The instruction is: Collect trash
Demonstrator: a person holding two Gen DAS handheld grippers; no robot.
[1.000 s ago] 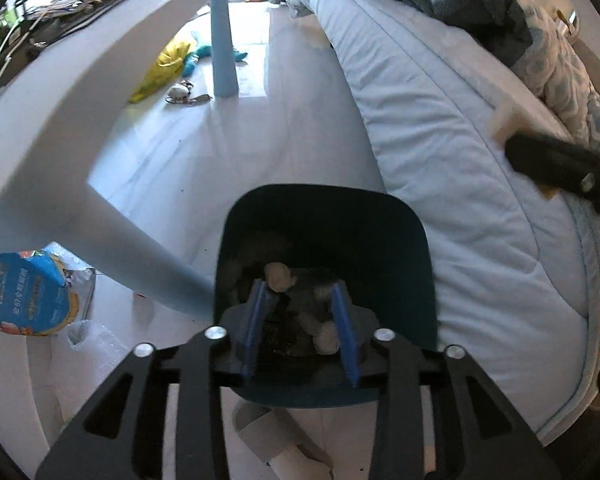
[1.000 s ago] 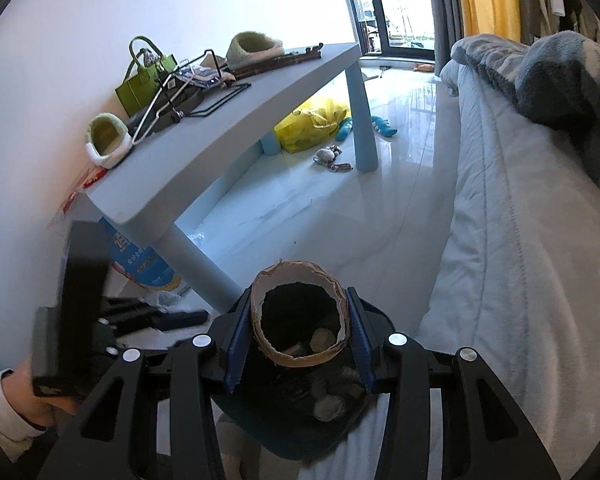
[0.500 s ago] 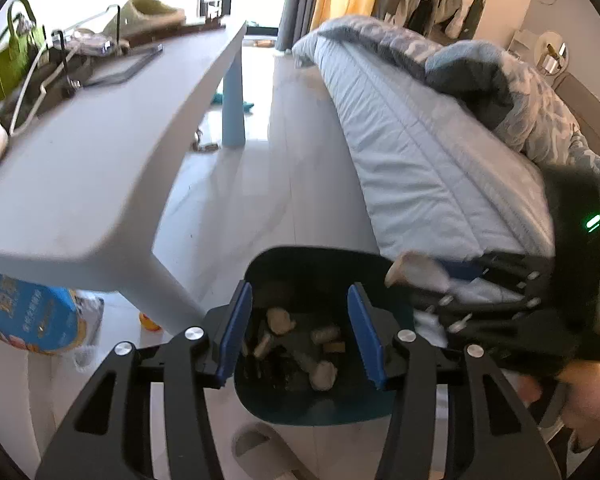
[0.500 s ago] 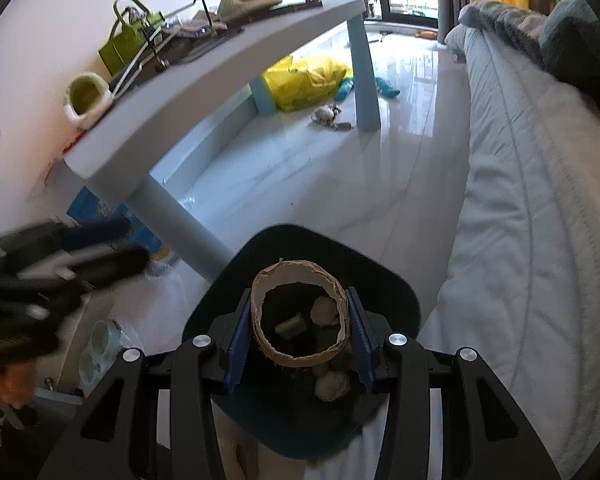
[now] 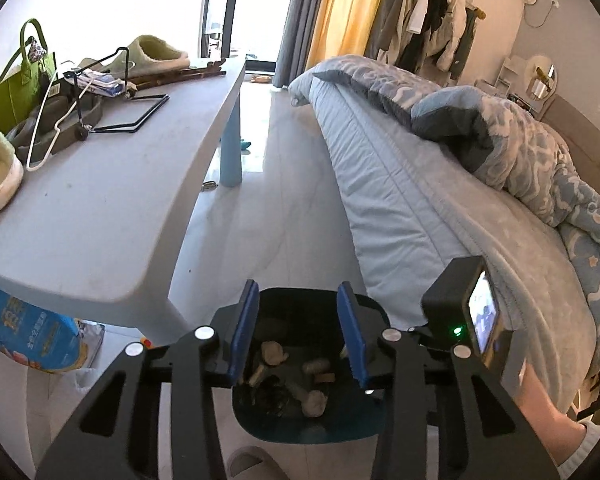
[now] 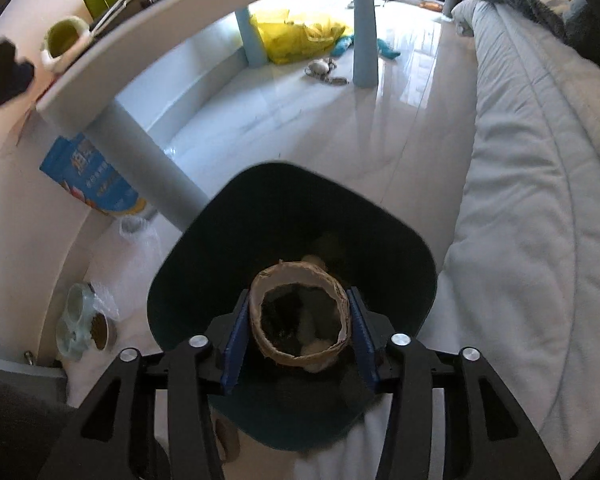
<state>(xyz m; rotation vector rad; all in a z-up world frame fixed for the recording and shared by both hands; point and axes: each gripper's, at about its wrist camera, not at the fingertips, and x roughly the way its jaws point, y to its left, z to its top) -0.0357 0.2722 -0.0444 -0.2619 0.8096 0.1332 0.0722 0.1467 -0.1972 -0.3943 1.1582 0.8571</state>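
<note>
A dark teal trash bin [image 5: 312, 428] stands on the floor between the table and the bed, with several scraps of trash [image 5: 274, 354] inside. My left gripper [image 5: 298, 336] is open and empty above the bin's near side. My right gripper [image 6: 298, 330] is shut on a brown cardboard tube [image 6: 300, 316], end-on to the camera, held over the bin [image 6: 240, 220] mouth. The right gripper's body [image 5: 466, 316] shows in the left wrist view at the right of the bin.
A grey-blue table [image 5: 112, 208] at the left bears slippers, a green bag [image 5: 12, 88] and a hanger. The bed [image 5: 420, 208] fills the right. A blue bag [image 6: 88, 180], pet bowls [image 6: 84, 326], a yellow bag [image 6: 296, 36] lie on the floor.
The left gripper has risen and opened, empty now. The right gripper has carried the cardboard tube down and forward over the bin's mouth.
</note>
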